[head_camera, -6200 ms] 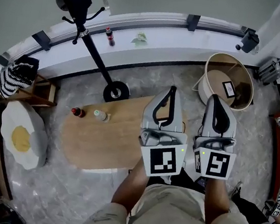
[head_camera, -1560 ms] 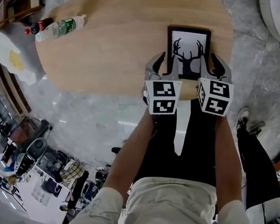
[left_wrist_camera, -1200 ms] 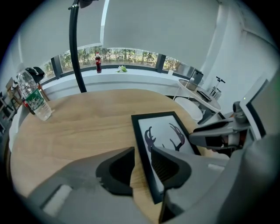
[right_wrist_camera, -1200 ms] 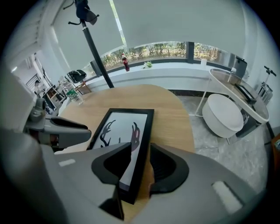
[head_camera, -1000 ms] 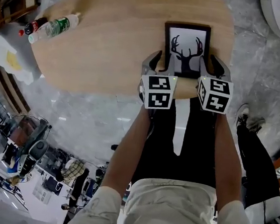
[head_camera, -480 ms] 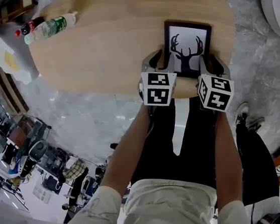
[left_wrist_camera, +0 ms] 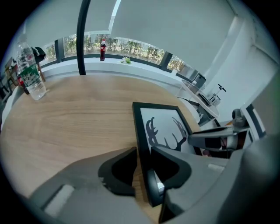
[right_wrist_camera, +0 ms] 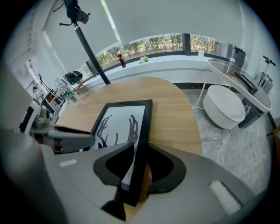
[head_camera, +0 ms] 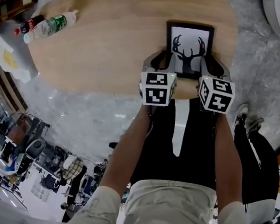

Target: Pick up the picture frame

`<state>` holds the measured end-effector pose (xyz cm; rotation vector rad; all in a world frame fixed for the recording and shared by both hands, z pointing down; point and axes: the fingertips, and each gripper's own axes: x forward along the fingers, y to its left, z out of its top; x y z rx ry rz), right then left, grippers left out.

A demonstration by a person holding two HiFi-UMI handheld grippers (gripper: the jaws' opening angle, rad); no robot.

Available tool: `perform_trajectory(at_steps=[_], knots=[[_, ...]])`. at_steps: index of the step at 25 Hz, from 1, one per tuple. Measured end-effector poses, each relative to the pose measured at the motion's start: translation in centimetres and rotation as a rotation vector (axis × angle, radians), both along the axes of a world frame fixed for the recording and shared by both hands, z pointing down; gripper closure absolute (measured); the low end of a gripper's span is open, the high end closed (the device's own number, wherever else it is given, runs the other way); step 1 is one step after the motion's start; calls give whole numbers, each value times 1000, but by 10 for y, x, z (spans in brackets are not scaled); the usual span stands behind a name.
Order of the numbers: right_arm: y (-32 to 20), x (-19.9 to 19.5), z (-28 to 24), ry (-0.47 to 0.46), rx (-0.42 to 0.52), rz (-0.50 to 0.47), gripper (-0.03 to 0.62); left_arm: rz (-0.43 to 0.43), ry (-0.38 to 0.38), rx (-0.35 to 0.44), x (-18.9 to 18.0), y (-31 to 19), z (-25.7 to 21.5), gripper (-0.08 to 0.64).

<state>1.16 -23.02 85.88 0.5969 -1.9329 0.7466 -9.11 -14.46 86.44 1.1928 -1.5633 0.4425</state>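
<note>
Two grippers straddle the near end of the picture frame (head_camera: 188,46), which lies near the front edge of the bench (head_camera: 113,40). The left gripper (left_wrist_camera: 142,151) has its jaws pinching the left rail. The right gripper (right_wrist_camera: 140,148) has its jaws on the right rail, having just been closing. An uneven squeeze on those thin rails could let the frame slip or twist when lifted. Since a second ago, neither gripper has noticeably shifted.
</note>
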Motion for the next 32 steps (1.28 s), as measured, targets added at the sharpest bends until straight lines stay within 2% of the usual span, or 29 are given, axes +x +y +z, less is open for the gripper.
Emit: perform_trajectory(at_steps=[24, 32], knots=[[0, 2, -1, -6, 14, -8, 502, 3, -22, -19, 5, 3, -1, 469], [0, -3, -12, -16, 37, -9, 515, 6, -58, -4, -1, 5, -16, 469]])
